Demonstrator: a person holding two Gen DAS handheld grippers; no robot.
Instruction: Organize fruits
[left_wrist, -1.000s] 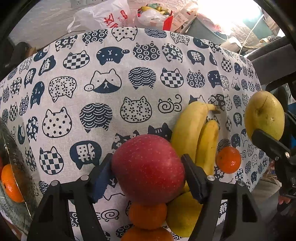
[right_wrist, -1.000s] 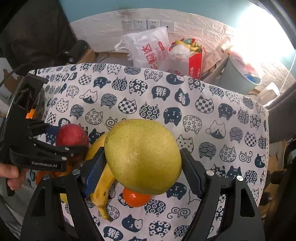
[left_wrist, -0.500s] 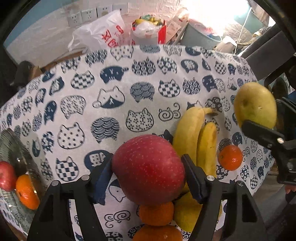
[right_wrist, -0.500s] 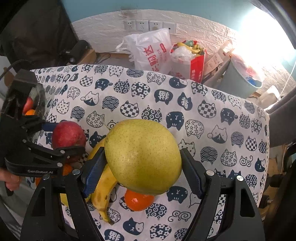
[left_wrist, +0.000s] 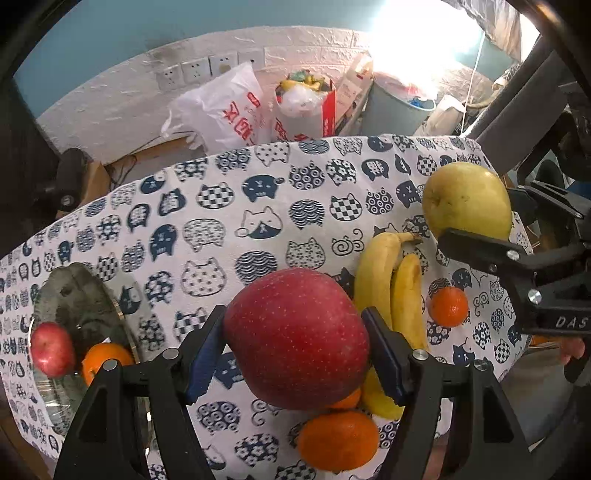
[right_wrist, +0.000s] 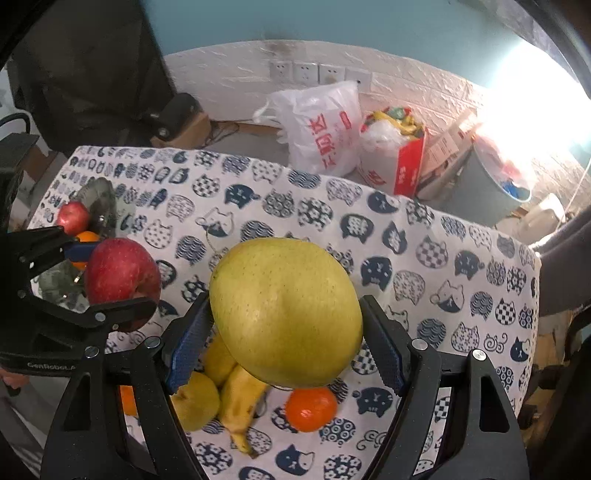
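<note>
My left tongs (left_wrist: 295, 343) clench a red apple (left_wrist: 295, 339); my right tongs (right_wrist: 286, 317) clench a yellow-green pear (right_wrist: 284, 310). Both hang above the cat-print tabletop (left_wrist: 221, 229). Below lie bananas (left_wrist: 391, 291) and tangerines (left_wrist: 447, 306). At nine o'clock, a glass plate (left_wrist: 85, 295) holds an apple and an orange.

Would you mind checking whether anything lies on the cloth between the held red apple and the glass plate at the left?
Nothing visible does. Only bare cat-print cloth separates the red apple from the glass plate.
</note>
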